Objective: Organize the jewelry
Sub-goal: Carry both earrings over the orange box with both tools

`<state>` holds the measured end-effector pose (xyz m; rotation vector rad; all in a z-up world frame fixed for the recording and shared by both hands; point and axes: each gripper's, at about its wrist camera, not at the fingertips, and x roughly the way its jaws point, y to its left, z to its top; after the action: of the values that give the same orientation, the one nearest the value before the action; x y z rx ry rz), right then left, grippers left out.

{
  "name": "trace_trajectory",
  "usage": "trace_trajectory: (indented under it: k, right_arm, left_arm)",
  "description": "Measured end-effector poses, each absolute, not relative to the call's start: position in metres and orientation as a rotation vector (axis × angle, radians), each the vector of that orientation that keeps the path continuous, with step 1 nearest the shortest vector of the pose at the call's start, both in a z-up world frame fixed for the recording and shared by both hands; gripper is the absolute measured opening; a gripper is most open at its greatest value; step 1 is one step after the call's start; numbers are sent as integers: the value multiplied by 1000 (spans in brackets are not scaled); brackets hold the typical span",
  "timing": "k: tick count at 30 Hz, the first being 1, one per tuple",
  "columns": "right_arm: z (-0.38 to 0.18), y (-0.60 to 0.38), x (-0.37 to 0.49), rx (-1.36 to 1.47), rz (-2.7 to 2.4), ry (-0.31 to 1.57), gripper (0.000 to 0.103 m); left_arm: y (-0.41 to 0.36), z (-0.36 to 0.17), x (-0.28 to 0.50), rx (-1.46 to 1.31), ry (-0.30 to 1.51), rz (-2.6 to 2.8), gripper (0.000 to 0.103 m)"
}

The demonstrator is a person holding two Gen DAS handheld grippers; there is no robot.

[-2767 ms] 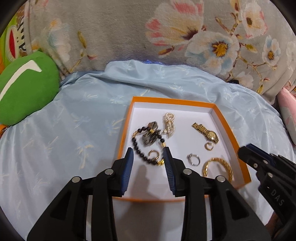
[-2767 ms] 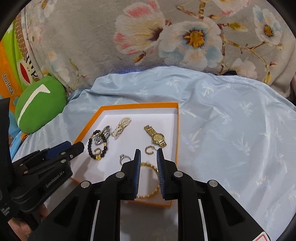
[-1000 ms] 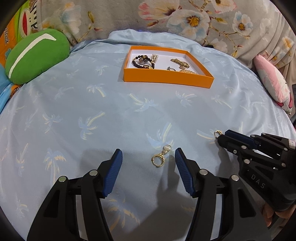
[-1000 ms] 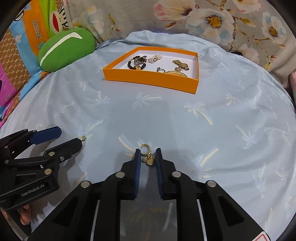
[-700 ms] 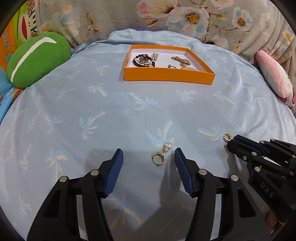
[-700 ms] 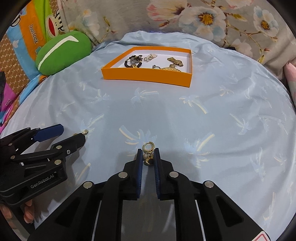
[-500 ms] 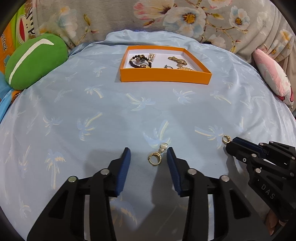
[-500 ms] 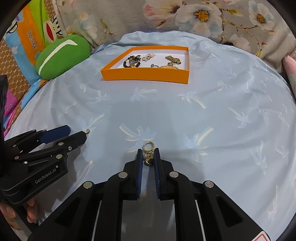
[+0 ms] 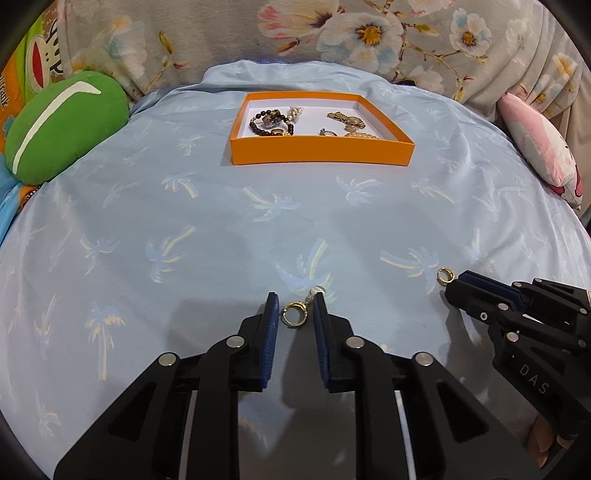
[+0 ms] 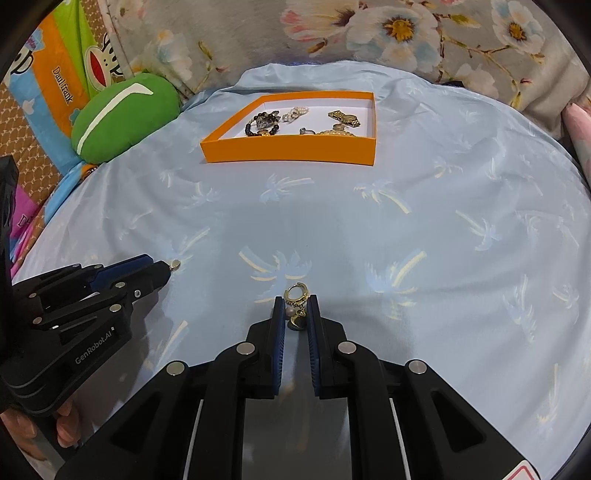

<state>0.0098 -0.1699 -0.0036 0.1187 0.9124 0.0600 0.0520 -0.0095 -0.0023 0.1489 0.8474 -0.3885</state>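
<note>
Cloth: pale blue palm-print sheet (image 9: 184, 206).
Tray: orange tray (image 9: 321, 152) on the sheet's far side, jewellery inside.
Left gripper (image 9: 293, 314): jaws narrowing around a gold hoop earring (image 9: 295, 314), pads not pressing it.
Right gripper (image 10: 295, 314): clamped on a second earring (image 10: 296, 301), well nearer than the tray.

- We see a pale blue sheet (image 9: 207, 229) printed with faint palm trees, spread smooth over a wide, soft surface that fills most of both views.
- Behind it we find a grey floral fabric (image 9: 221, 33) with large white and pink blossoms, running across the whole back.
- At the left edge lies a green cushion (image 9: 62, 125) with a white stripe, resting on the sheet's rim.
- Beyond it we make out a bright cartoon-print cloth (image 10: 55, 81) in orange, blue and green.
- On the right sits a pink pillow (image 9: 539, 147).
- Light falls evenly, with soft shadows near us.
</note>
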Motion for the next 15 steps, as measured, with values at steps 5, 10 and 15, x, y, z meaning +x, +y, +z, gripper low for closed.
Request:
trace_trajectory:
  k: [5,10,15]
  right_arm:
    - [-4,-166,14,97,55,912,11]
    - [-4,-162,16,73,45,915,9]
    - [-2,-169,11,124,55,916,9]
  left_arm:
    - [-20,-3,51,196,842,-386,27]
    - [-23,-3,50,199,840,-377,13]
    - [-21,-2,47,161,847,-377,13]
